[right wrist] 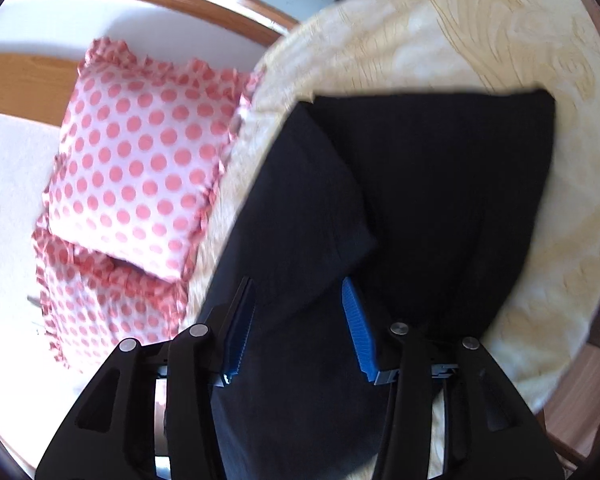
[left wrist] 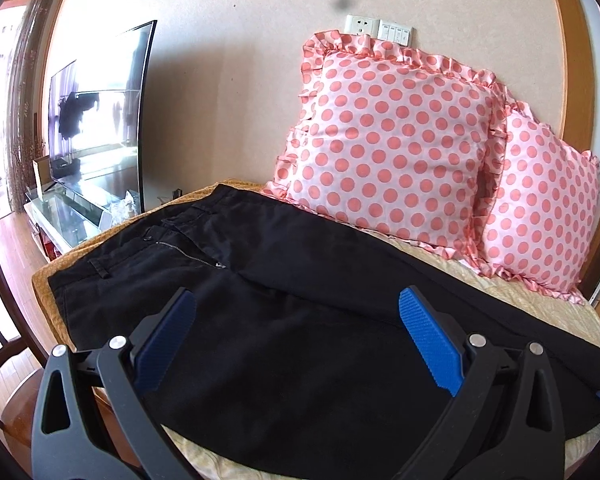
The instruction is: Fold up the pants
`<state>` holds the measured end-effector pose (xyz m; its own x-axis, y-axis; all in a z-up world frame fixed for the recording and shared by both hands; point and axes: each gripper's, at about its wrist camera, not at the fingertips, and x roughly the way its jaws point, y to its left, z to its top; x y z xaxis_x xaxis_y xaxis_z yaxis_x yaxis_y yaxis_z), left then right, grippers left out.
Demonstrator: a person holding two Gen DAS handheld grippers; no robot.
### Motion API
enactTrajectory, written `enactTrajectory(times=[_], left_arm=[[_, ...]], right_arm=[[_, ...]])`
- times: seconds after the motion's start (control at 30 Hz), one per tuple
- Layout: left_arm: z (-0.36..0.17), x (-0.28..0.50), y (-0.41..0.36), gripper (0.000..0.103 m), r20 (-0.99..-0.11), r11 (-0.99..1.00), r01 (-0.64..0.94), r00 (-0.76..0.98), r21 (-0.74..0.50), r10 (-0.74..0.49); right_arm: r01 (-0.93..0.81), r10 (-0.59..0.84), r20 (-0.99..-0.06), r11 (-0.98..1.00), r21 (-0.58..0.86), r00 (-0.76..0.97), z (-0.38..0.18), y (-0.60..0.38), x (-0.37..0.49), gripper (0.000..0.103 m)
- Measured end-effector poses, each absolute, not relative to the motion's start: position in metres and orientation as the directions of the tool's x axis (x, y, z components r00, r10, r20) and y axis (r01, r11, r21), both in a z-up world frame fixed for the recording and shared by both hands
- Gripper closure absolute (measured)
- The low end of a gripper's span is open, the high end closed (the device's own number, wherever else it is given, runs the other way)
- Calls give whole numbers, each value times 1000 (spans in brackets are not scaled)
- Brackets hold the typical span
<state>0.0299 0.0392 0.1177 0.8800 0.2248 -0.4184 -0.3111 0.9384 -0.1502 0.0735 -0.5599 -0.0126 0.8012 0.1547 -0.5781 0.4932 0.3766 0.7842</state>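
Black pants [left wrist: 300, 280] lie spread on the cream bedspread [left wrist: 480, 276], waistband and zipper [left wrist: 187, 252] at the far left, legs running right. My left gripper [left wrist: 295, 316] is open above the thigh area, its blue pads wide apart and empty. In the right wrist view the pants' legs [right wrist: 420, 200] lie side by side, cuffs toward the far bed edge. My right gripper [right wrist: 300, 300] is open just above the leg fabric, nothing held between its blue pads.
Two pink polka-dot pillows [left wrist: 396, 140] lean on the wall behind the pants; they also show in the right wrist view [right wrist: 135, 168]. A television [left wrist: 99, 120] on a glass stand stands left of the bed. The wooden floor [left wrist: 7, 232] lies beyond the bed's left edge.
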Motion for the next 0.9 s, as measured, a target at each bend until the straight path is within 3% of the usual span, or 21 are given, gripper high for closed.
enactTrajectory(times=[0.07,0.13,0.17,0.23,0.27,0.37,0.47,0.67,0.9], left_arm=[[119,21,32,2,-412,941,-310,882,-139,229],[121,8,28,2,-405,941,-321,879,-107,253],[123,-1,28,2,-398,938,-335,875,-85,276],[128,-13,28,2,-386,934,-352,871,-57,304],[131,-19,30,2,-375,932,-361,869,-35,323],[142,-23,35,2,-343,928,-371,872,4,350],[155,-5,49,2,-343,936,-352,880,-3,330],[170,82,83,2,-472,950,-272,865,-154,171],[156,228,106,2,-682,954,-268,723,-137,105]], right_arm=[[472,136,-562,404,784,816,-13,-562,79,58],[476,130,-568,413,776,813,-18,-565,83,76],[469,134,-560,409,783,817,-20,-566,84,78],[432,154,-525,403,807,837,-29,-572,86,98],[414,163,-507,398,819,846,-31,-573,86,100],[309,192,-394,359,881,899,-30,-581,70,100],[259,170,-340,371,892,925,-20,-585,44,100],[345,109,-425,422,838,899,-30,-584,20,101],[405,60,-508,526,747,859,-25,-576,29,101]])
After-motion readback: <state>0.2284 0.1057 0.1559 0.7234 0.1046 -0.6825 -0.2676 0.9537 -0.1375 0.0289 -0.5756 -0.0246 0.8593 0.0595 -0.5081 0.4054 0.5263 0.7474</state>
